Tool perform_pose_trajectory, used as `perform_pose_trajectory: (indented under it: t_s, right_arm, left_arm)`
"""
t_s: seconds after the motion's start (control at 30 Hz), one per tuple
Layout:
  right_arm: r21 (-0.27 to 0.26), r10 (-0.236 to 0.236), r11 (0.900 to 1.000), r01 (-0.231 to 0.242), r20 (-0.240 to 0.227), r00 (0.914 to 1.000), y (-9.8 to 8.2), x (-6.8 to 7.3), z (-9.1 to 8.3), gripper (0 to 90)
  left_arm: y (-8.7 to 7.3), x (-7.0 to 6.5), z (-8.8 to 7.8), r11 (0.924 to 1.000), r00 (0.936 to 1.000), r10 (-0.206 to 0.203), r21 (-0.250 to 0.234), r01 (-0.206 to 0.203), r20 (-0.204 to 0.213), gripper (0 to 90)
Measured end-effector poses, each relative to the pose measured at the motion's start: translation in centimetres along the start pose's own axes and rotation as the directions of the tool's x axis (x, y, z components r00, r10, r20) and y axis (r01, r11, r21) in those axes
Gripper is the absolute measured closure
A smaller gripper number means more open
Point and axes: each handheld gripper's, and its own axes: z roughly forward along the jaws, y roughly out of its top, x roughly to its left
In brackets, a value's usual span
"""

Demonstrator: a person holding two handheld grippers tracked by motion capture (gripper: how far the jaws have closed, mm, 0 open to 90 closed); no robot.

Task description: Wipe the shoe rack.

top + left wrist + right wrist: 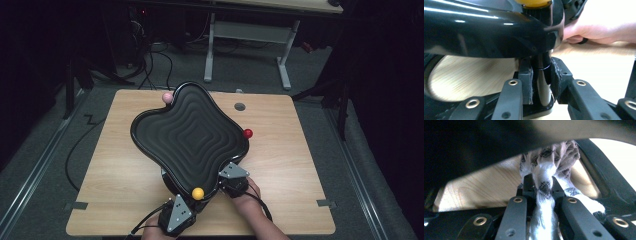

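Black wavy tray (190,132) sits tilted over the near middle of the worktop (280,150), yellow ball (198,193) at its near edge, red ball (247,133) at its right edge, pink ball (167,97) at its far edge. Left gripper (541,82) jaws clamped on a metal post (543,87) under the tray; right gripper (544,195) jaws pinched on a white braided rope (545,177) beneath it

The high view looks forward and down over the whole table (280,150). Both gripper views sit very close under the black wavy tray (190,132), looking along their fingers; all three share the tray and tabletop.
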Motion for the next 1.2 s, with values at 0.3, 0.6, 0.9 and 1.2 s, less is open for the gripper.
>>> perform_pose_trajectory:
  t_s: [0.3, 0.6, 0.9, 1.2]
  right_arm:
    - [0.010, 0.004, 1.000, -0.004, 0.014, 0.9999, -0.1, 0.1, -0.3, 80.9]
    - [0.010, 0.003, 1.000, -0.003, 0.027, 0.9996, -0.5, 0.4, -0.9, 80.8]
    - [-0.016, 0.024, 1.000, -0.024, 0.044, 0.9988, -0.5, 0.5, -1.9, 80.3]
    - [-0.045, 0.059, 0.997, -0.062, -0.072, 0.9956, -0.2, 2.8, -3.4, 79.9]
  left_arm:
    - [-0.4, 2.4, -0.3, 0.9993, 0.9976, -0.036, 0.010, 0.037, -0.060, 72.5]
    - [-0.7, 5.4, 0.3, 0.9911, 0.9822, -0.133, -0.009, 0.133, -0.133, 73.5]
    - [-0.5, 5.2, 0.8, 0.9920, 0.9851, -0.126, -0.008, 0.126, -0.117, 73.6]
    - [0.0, 4.4, 1.6, 0.9941, 0.9910, -0.109, -0.009, 0.108, -0.079, 73.3]
